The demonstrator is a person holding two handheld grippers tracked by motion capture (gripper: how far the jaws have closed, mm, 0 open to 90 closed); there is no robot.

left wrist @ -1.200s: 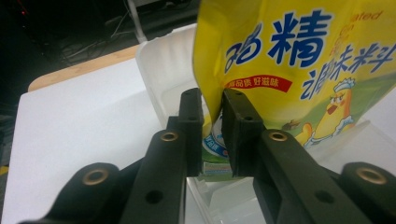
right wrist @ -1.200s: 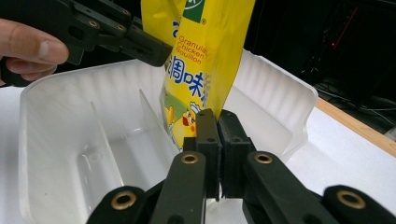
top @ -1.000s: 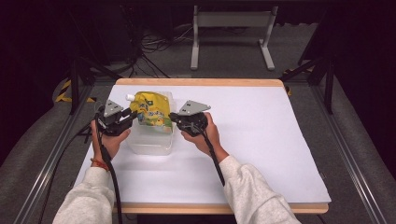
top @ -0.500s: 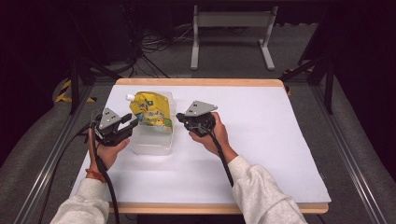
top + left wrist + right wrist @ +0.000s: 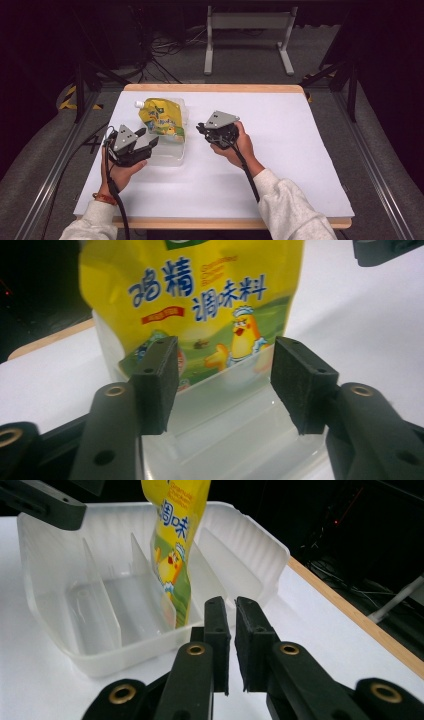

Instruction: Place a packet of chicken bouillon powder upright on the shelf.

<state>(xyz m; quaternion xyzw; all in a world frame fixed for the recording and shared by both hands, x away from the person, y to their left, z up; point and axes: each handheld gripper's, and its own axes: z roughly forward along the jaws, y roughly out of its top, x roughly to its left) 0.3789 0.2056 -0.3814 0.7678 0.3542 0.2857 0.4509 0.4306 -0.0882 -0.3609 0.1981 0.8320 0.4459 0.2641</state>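
A yellow seasoning pouch (image 5: 160, 117) with a white spout stands upright in a clear plastic container (image 5: 170, 152) with dividers, left of the table's middle. My left gripper (image 5: 149, 139) sits at the container's near left corner. Its jaws have just been opening and are open, and no pad touches anything. In the left gripper view the pouch (image 5: 200, 295) and the container (image 5: 235, 430) lie just beyond the left gripper (image 5: 222, 375). My right gripper (image 5: 200, 128) is right of the container, apart from it. The right gripper (image 5: 232, 610) shows only a thin slit, empty, facing the container (image 5: 60, 600) and the pouch (image 5: 175, 545).
A white sheet (image 5: 300, 150) covers the table, with a wooden edge (image 5: 215, 88) at the back. Dark rails run along both sides. A grey metal stand (image 5: 247, 22) and cables are on the floor behind. The other gripper's jaw (image 5: 45, 502) crosses the right gripper view's top left.
My left gripper has drawn back from the pouch toward the near left and its jaws have spread. The right gripper has shifted right, away from the container. The pouch stays standing.
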